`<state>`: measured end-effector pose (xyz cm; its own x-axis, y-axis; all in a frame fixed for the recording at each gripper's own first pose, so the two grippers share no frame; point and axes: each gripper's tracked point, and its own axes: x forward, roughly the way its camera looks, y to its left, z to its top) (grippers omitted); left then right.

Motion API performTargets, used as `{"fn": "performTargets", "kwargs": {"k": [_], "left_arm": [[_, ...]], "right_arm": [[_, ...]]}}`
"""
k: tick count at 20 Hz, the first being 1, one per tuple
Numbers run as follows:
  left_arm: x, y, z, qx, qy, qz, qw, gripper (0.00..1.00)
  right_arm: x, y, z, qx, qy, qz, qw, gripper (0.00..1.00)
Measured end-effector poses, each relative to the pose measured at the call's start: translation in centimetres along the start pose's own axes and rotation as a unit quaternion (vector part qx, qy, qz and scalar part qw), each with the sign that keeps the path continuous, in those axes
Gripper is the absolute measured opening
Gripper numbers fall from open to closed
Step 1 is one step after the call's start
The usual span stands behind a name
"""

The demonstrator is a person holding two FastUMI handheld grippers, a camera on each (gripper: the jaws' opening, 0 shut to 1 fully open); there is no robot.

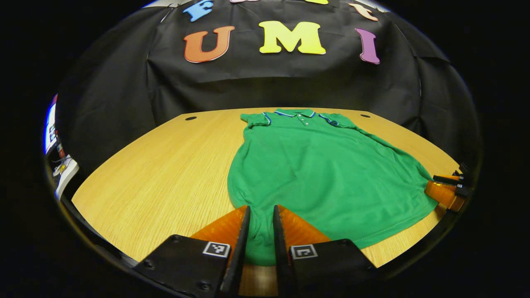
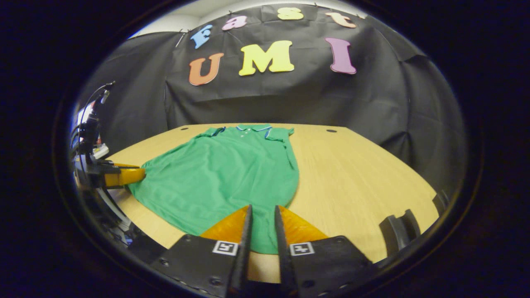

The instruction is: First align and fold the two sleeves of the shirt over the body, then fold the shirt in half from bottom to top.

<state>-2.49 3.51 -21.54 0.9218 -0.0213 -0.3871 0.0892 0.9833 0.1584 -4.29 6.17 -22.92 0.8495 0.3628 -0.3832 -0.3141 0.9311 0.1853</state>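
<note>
Left gripper (image 1: 261, 231): fingers nearly closed, pinching the hem at one bottom corner of the shirt (image 1: 323, 165).
Right gripper (image 2: 263, 229): fingers likewise narrow, nipping the other bottom corner of the hem.
Shirt: green polo lying flat on the wooden counter (image 1: 165, 174), collar (image 1: 296, 112) toward the far wall, sleeves apparently already tucked in over the body.
Step in hand: likely the bottom-to-top fold.
Doing it well: lift both corners together, keep the hem taut and level, carry it up to the collar so the edges meet squarely.
Pose: both grippers low at the near edge, pointing forward across the counter, well apart, one at each corner.
</note>
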Motion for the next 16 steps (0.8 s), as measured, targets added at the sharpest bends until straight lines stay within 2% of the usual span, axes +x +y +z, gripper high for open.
{"fn": "performTargets", "kwargs": {"k": [1, 2, 3, 7, 10, 16], "left_arm": [[0.2, -0.2, 0.2, 0.004, 0.000, 0.000, 1.000, 0.29], [0.3, -0.3, 0.3, 0.001, 0.000, -0.001, 1.000, 0.24], [0.5, -0.3, 0.5, -0.003, -0.002, -0.002, 1.000, 0.15], [0.4, -0.6, 2.0, -0.020, -0.023, -0.003, 1.000, 0.08], [-0.4, -0.3, 4.0, -0.012, -0.049, 0.003, 0.999, 0.08], [-1.3, -0.7, 9.6, -0.031, -0.104, -0.014, 0.994, 0.08]], "right_arm": [[0.5, -0.3, -0.2, 0.016, 0.005, 0.005, 1.000, 0.22], [0.7, -0.4, 0.1, 0.032, 0.009, 0.013, 0.999, 0.05], [0.8, -0.2, 0.0, 0.035, 0.017, 0.017, 0.999, 0.01], [0.3, -0.8, 0.5, 0.023, 0.020, 0.016, 0.999, 0.00], [-0.5, -1.0, 2.6, 0.010, -0.002, 0.015, 1.000, 0.00], [-0.5, -0.5, 7.6, -0.004, -0.046, 0.017, 0.999, 0.00]]}}
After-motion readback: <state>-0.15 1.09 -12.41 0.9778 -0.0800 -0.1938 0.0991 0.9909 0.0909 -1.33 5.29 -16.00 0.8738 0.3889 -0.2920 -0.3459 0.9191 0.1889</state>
